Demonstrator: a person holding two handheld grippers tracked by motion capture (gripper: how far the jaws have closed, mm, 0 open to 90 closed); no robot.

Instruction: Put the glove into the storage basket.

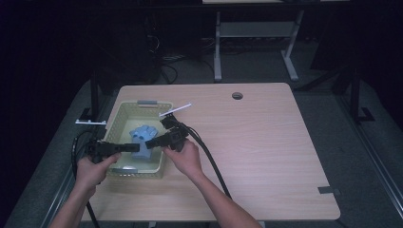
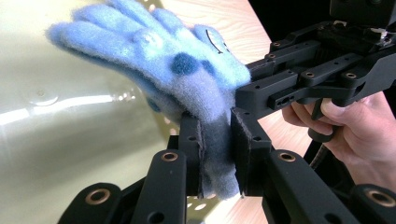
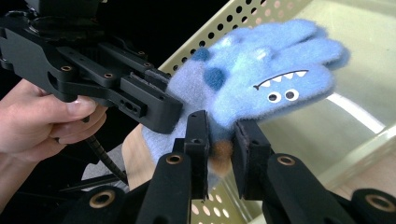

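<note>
A fuzzy blue glove [image 1: 142, 135] hangs in the air over the pale yellow perforated basket [image 1: 122, 112], which sits on the left part of the wooden table [image 1: 266, 142]. Both grippers grip it at its cuff end. The left gripper [image 1: 135, 148] comes in from the left, lying nearly level, and its jaws are clamped on the darker grey-blue cuff; in the left gripper view the cuff [image 2: 217, 158] is squeezed flat between the two pads, with its edge sticking out below them. The right gripper [image 1: 151, 142] comes in from the right and meets the same end of the glove; in the right gripper view its pads are closed to a narrow gap on the fabric near the cuff, where a small brownish patch [image 3: 222, 151] shows between them. The glove's long axis runs from the cuff at the near end, where the two grippers meet, to the fingers [image 1: 145, 129] at the far end, so the fingertips point away from the person toward the far side of the basket. In the right gripper view the side with a printed toothy grin and two small eyes [image 3: 280, 88] faces that camera; the left gripper view shows dark blue round spots [image 2: 184, 63] on the fabric. The person's hands [image 1: 185, 159] hold both tools just above the near rim of the basket.
</note>
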